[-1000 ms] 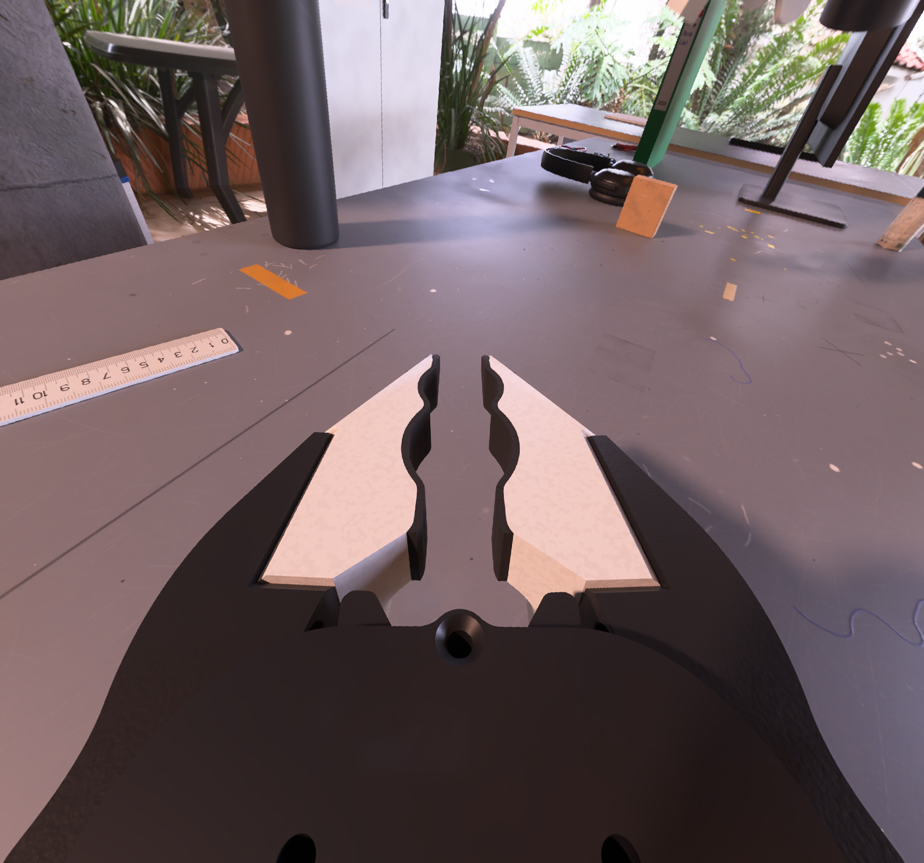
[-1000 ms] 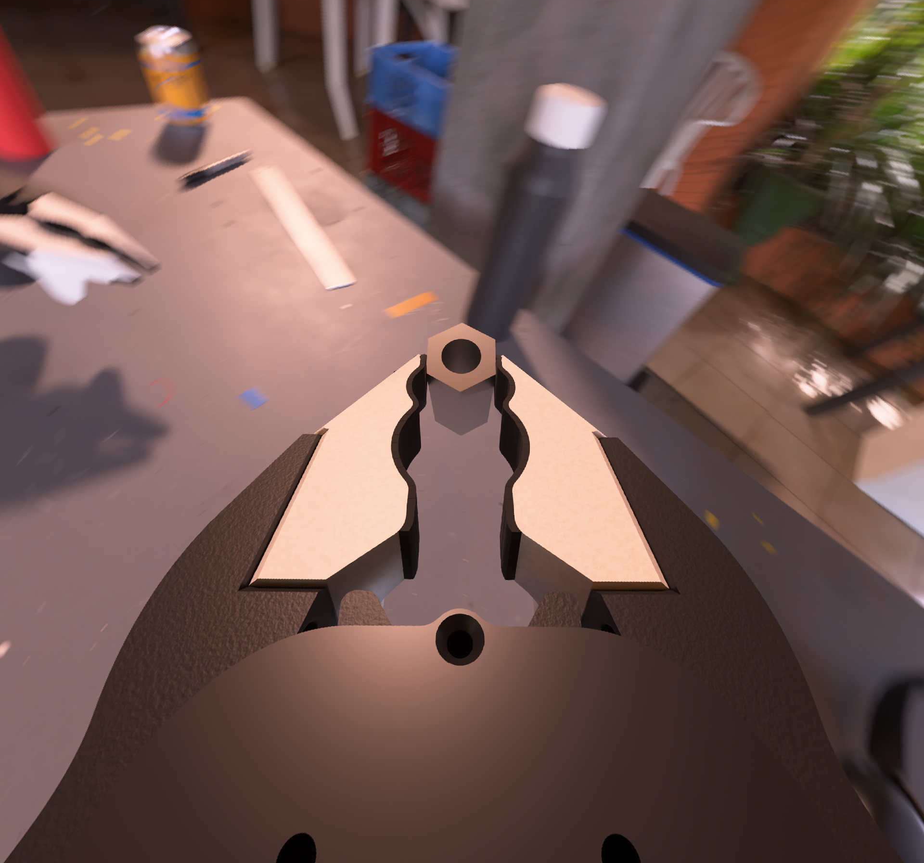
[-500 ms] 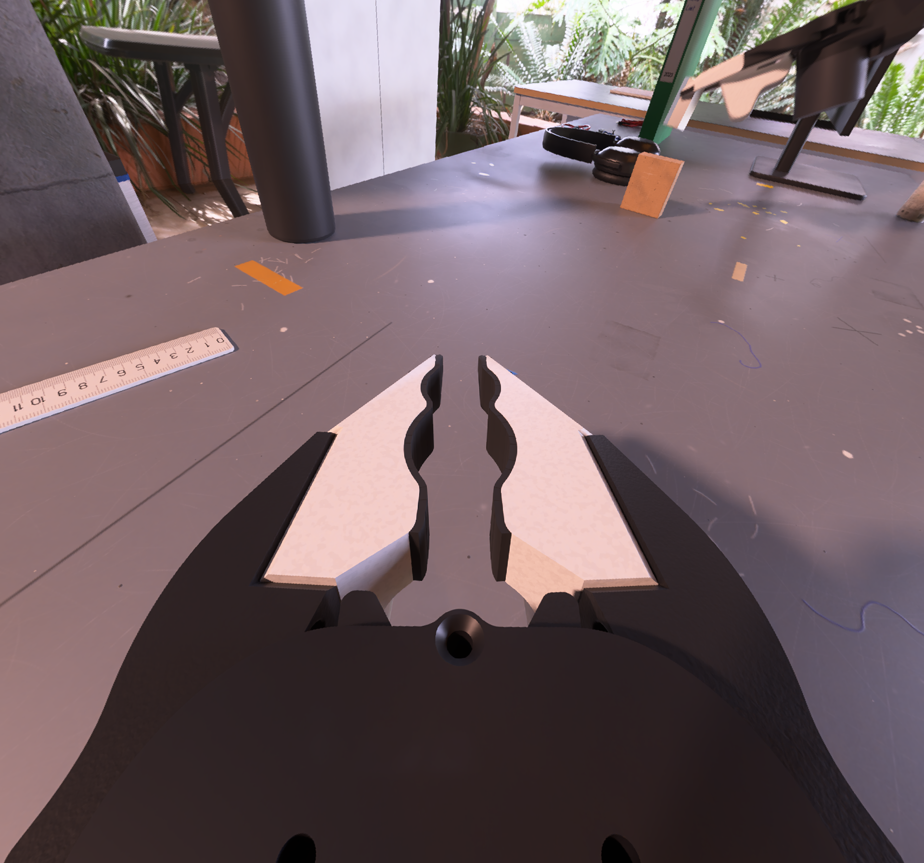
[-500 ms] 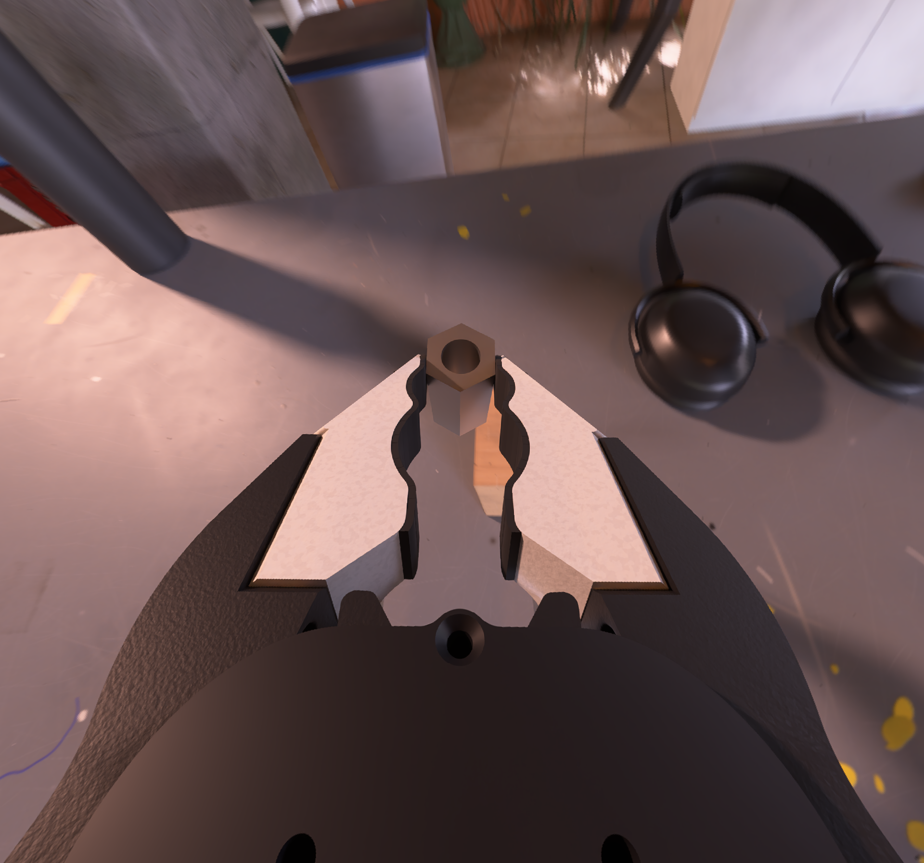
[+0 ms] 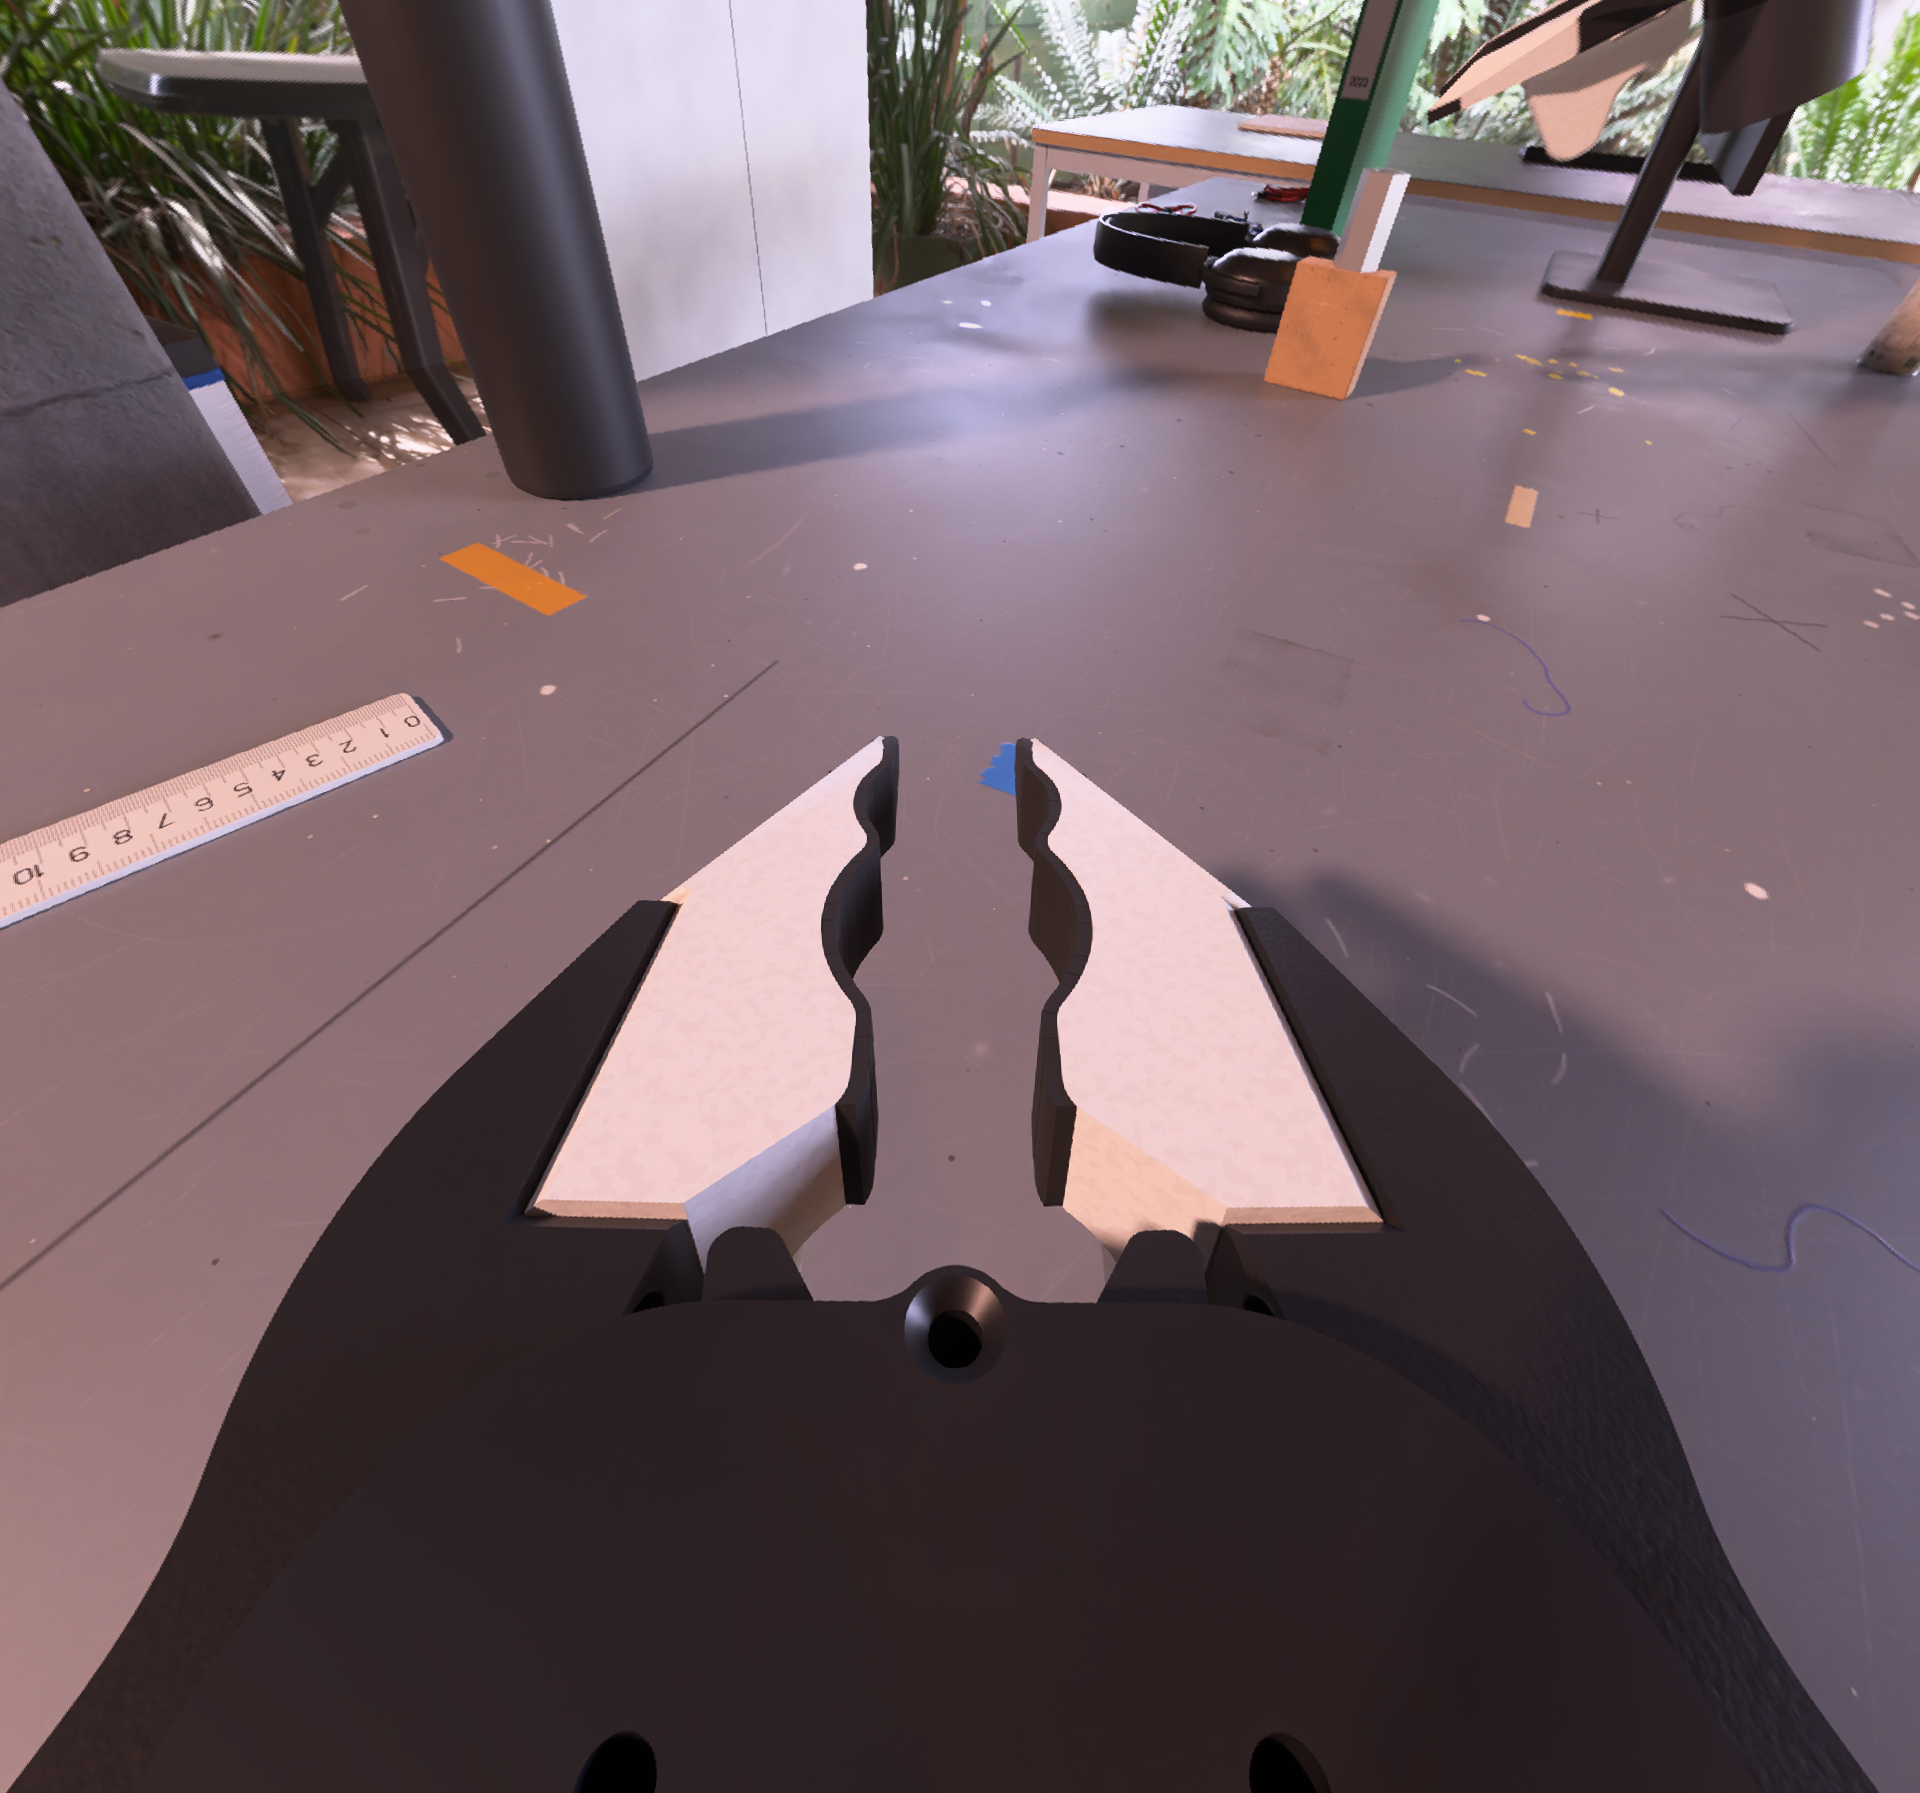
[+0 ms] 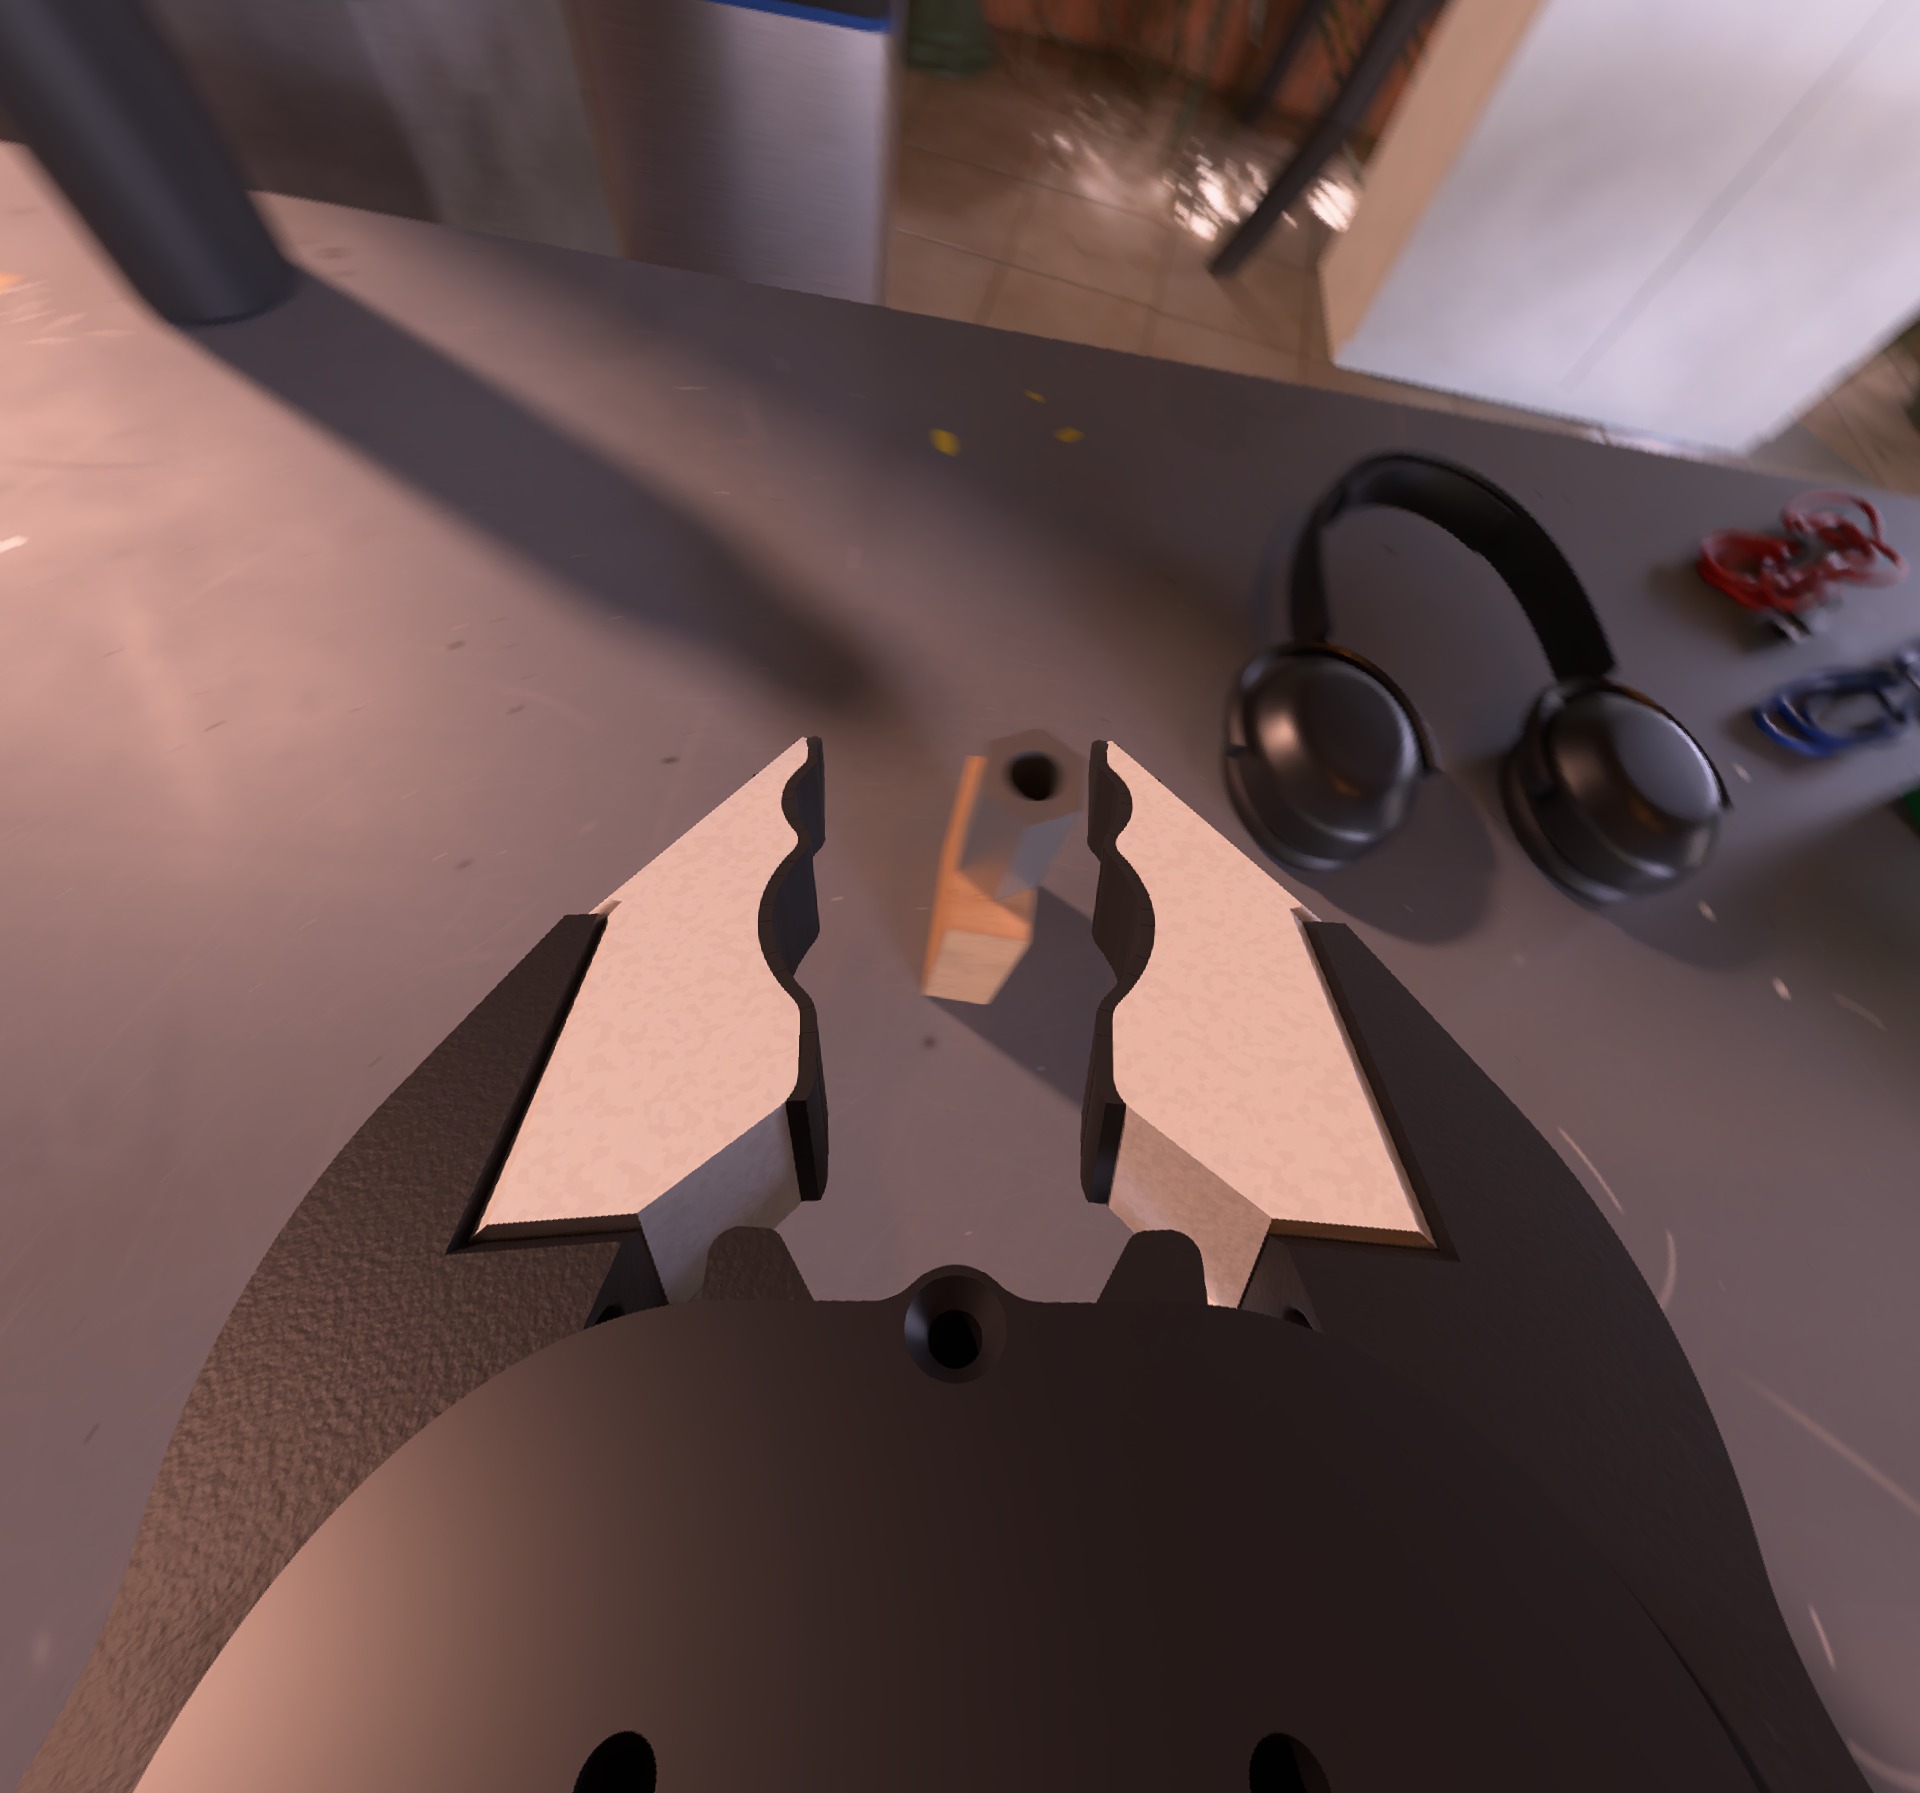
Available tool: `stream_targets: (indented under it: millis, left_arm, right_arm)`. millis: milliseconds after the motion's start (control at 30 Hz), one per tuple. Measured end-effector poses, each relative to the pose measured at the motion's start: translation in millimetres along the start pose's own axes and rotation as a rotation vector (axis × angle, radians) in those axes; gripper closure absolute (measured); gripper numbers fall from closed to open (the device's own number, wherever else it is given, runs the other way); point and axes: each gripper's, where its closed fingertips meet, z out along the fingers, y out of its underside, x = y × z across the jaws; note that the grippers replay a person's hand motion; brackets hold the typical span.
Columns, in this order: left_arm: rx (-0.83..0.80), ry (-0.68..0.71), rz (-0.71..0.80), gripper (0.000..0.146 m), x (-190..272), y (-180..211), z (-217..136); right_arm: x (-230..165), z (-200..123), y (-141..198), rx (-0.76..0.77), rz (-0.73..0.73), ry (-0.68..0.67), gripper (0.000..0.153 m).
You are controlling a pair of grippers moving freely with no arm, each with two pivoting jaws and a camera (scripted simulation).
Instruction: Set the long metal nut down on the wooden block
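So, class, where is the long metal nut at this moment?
In the right wrist view, the long metal nut stands on the wooden block, between the open fingers without touching them, left of the black headphones.

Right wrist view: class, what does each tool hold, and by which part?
Nothing. The right tool is open; the long metal nut stands free on the wooden block. The left tool is empty.

Grey hexagonal long metal nut (image 6: 1023, 824) upright atop light wooden block (image 6: 977, 922), between spread fingertips (image 6: 805, 787), touching neither.
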Motion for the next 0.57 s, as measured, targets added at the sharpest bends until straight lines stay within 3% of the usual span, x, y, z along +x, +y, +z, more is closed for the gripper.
stream_targets:
  millis: [100,300,567]
  left_arm:
    - [-0.009,0.003,0.014,0.121,2.6,0.9,1.7]
    - [-0.031,-0.038,0.014,0.114,10.3,2.2,-3.9]
    - [0.04,-0.354,-0.028,0.106,22.1,8.4,-74.9]
  right_arm:
    - [-43.8,-16.1,2.6,0.05,-0.073,-0.142,0.101]
    - [-121.4,-31.5,39.8,0.111,-0.053,-0.356,0.091]
    - [-152.3,-31.8,68.3,0.144,-0.064,-0.369,0.085]
